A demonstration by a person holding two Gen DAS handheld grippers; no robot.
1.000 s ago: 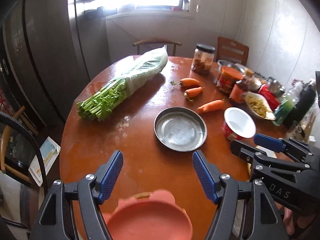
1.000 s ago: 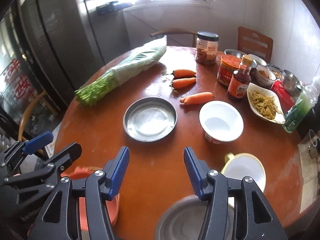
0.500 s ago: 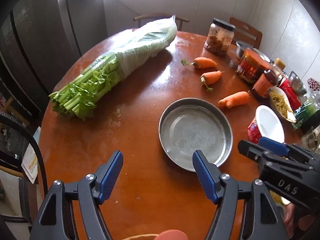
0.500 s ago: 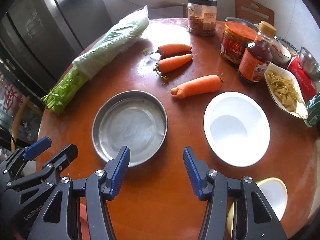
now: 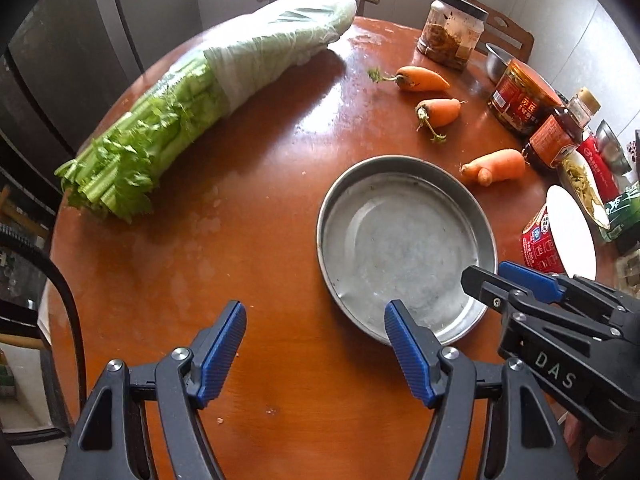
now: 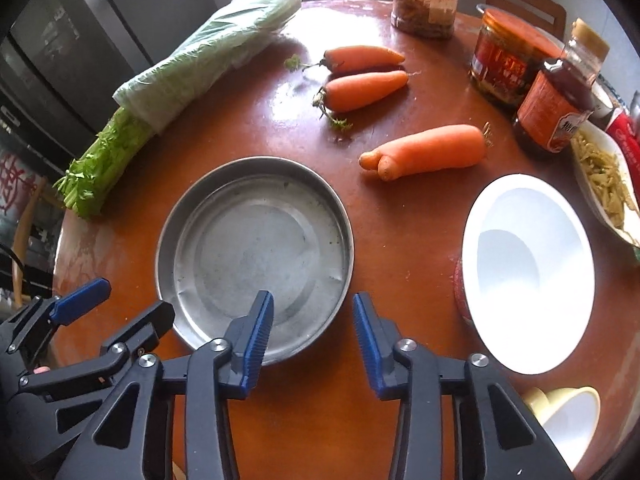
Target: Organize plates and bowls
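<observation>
On round table (image 6: 400, 232), metal plate (image 6: 256, 256) sits centre, white bowl (image 6: 528, 272) right of it. Right gripper (image 6: 313, 322) just narrowing, jaws straddling plate's near rim, not pressing. Left gripper (image 5: 316, 344) wide, empty, over bare table near plate.

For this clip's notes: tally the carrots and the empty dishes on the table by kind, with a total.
Carrots: 3
Metal pan: 1
White bowl: 1
Yellow-rimmed cup: 1
Total: 6
</observation>
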